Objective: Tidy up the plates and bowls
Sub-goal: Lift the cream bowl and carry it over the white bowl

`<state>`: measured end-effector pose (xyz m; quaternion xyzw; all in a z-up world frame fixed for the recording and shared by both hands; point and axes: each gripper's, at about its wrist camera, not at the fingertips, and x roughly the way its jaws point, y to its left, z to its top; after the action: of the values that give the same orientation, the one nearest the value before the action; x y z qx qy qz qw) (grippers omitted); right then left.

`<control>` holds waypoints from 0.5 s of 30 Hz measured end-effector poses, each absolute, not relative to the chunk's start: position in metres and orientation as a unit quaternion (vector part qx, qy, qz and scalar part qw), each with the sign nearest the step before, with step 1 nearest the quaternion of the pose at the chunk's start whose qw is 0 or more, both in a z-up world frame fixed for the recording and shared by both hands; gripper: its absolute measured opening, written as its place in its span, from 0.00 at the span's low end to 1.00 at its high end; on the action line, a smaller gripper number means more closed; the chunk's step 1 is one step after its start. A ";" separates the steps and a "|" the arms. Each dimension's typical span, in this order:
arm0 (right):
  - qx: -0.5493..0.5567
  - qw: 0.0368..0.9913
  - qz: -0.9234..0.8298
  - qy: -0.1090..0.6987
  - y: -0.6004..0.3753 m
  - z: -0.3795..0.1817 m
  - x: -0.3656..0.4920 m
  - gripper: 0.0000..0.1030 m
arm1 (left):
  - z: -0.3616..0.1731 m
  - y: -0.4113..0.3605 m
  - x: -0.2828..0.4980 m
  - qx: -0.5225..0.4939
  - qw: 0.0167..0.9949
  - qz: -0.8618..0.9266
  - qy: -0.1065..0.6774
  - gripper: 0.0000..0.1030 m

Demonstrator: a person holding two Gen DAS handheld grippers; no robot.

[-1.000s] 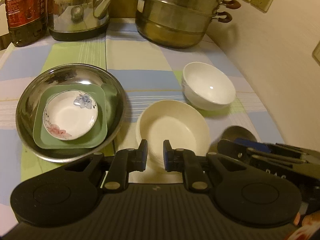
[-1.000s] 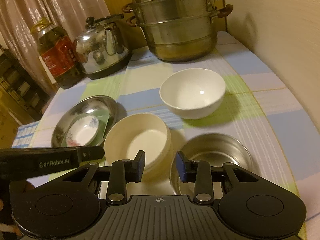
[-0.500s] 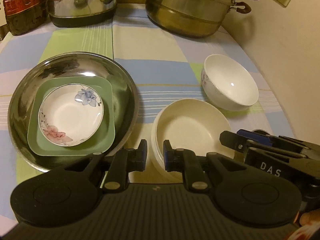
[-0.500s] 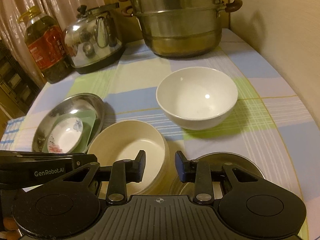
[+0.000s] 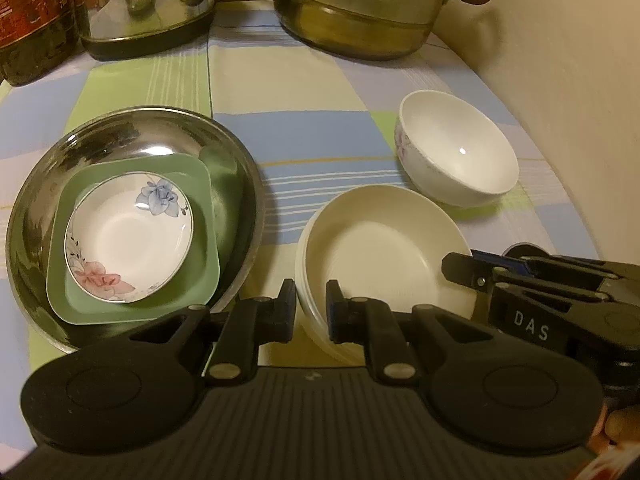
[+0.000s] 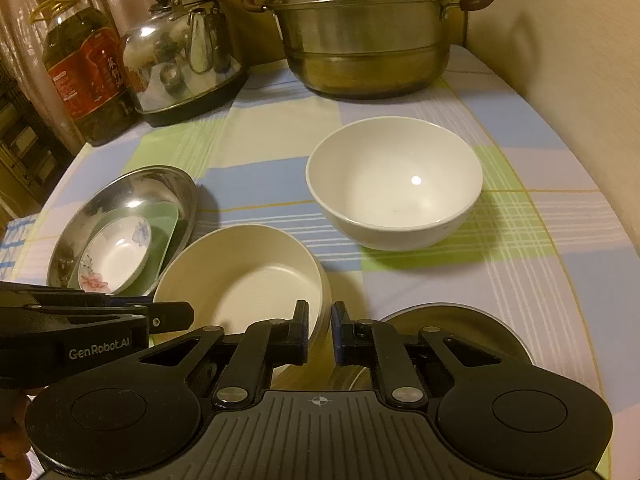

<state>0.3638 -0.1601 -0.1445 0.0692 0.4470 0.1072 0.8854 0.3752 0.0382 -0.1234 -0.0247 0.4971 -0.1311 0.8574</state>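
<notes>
Stacked so far: a steel plate (image 5: 48, 208) at the left of the surface (image 5: 304, 92) carries a green dish (image 5: 200, 184), and a floral saucer (image 5: 128, 240) sits inside that; this nest looks finished.
Cream bowl (image 5: 384, 256): stands on the surface just right of the steel plate, apart from it; its side shows ridges, so it may be more than one bowl nested, though I cannot tell.
Left tongs (image 5: 311, 312): clamped on the cream bowl's near-left rim, one finger outside, one inside.
Right tongs (image 6: 320, 332): closing on the same bowl's right rim, the rim between the fingers; from the left view they reach in over the far-right edge.
White bowl (image 6: 394, 184): alone and upright behind the cream bowl, near it but not touching, not yet sorted.
Steel bowl (image 6: 472, 328): at the near right, partly hidden under the right tongs, also still loose.
Step in hand: judged, a two-handed lift of the cream bowl, either toward the plate stack or to gather the other bowls.
Left to do: the cream, white and steel bowls remain ungrouped, so roughly half the work seems outstanding.
Background: kettle (image 6: 180, 56), steamer pot (image 6: 360, 40) and oil bottle (image 6: 84, 76) stand at the back, well clear.
</notes>
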 end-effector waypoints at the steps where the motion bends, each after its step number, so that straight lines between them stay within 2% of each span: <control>1: 0.072 0.886 0.107 0.446 -0.161 -0.143 0.363 0.11 | -0.121 0.038 0.375 -0.024 0.858 -0.132 0.496 0.13; 15: 0.103 0.892 0.113 0.426 -0.174 -0.097 0.364 0.11 | -0.066 0.034 0.373 -0.019 0.878 -0.147 0.455 0.13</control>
<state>0.3641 -0.1742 -0.0973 0.1030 0.4264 0.1125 0.8916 0.3729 0.0337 -0.0662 -0.0189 0.4550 -0.1469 0.8781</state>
